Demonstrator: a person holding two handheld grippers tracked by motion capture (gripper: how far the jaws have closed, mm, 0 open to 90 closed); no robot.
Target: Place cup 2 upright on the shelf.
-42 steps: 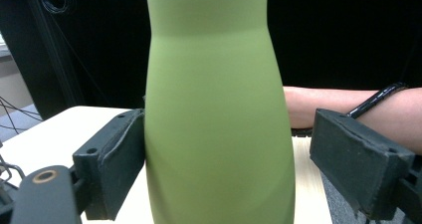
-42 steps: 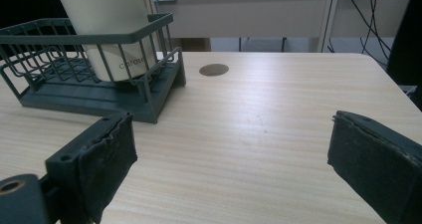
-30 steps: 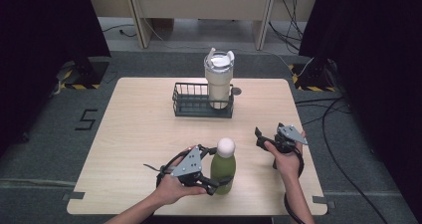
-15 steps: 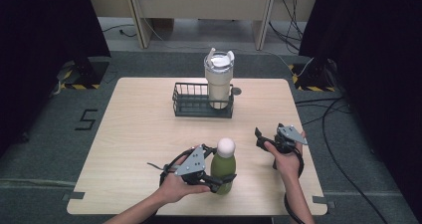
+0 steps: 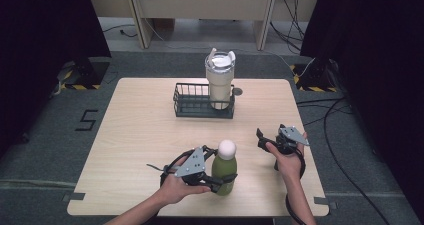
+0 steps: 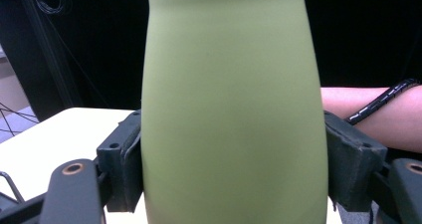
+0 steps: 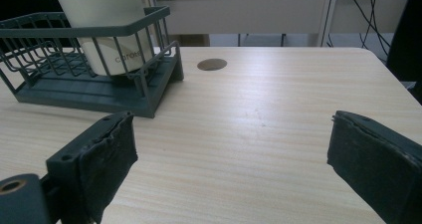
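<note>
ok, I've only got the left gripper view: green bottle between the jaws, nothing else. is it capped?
Observer: Yes. In the high view the green bottle has a round white cap, and the left gripper is closed on its lower body.
Operator: Right gripper busy?
Observer: No. The right gripper is open, jaws wide apart, with bare table between them.
Operator: Anything ahead of it?
Observer: A dark wire basket at the table's far side, with a cream tumbler standing in its right end.
</note>
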